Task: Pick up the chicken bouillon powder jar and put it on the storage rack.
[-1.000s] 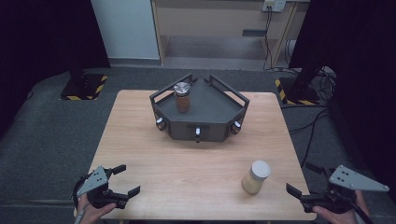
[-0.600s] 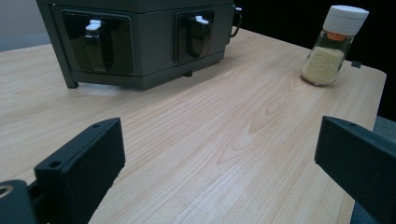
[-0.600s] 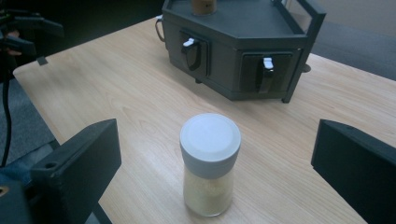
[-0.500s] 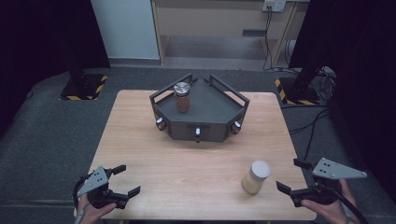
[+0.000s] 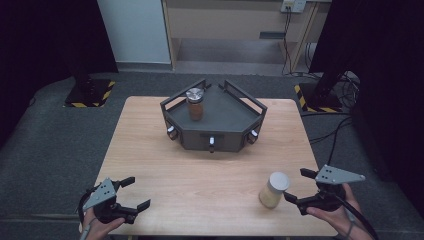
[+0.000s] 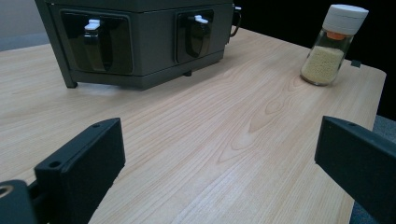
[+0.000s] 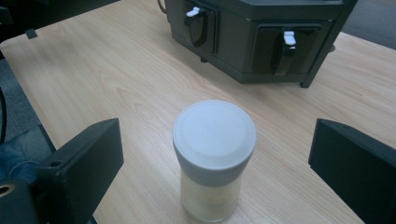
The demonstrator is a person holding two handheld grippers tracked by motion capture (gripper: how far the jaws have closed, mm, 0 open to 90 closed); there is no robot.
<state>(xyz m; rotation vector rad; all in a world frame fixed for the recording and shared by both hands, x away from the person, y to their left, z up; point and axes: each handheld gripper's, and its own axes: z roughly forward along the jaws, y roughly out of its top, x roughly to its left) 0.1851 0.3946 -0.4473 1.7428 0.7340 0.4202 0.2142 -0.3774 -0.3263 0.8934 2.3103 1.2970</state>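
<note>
Light wood surface (image 5: 150, 150) stands on grey carpet (image 5: 50, 140). Left gripper (image 5: 125, 195) wide, empty. Right gripper (image 5: 296, 187) wide, closing slightly around the untouched jar (image 5: 273, 190). No legible writing.

A: The person's right hand (image 5: 336, 216) runs off the bottom edge in the high view. The left hand (image 5: 97, 226) does too.

B: The brown jar (image 5: 195, 104) on the far stand (image 5: 225, 112) is too small to see what's inside.

A: In the left gripper view, the stand's top is cut off.

B: In the right gripper view, the near jar (image 7: 214, 161) hides the wood behind it.
</note>
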